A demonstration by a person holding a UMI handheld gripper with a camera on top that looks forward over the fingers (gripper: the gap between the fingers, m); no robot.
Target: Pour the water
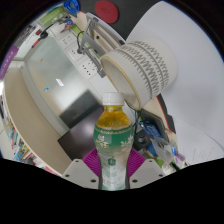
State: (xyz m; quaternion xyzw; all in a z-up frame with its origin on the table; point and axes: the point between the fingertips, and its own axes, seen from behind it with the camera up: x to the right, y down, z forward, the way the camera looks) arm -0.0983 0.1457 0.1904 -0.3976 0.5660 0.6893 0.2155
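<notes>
A plastic bottle [113, 138] with a white cap, amber liquid at the neck and a green label stands upright between my fingers. My gripper [112, 160] is shut on the bottle: both magenta pads [92, 160] press against the label at its sides. Beyond the bottle a white ribbed cup-like container [150, 65] lies tilted, its open mouth facing left. The bottle's base is hidden below my fingers.
A grey-white tabletop [50, 85] spreads to the left. Small cluttered items [85, 40] lie at the far side, with a blue object [72, 6] and a red-marked dark thing [108, 9] behind. A large white surface [195, 50] rises at the right.
</notes>
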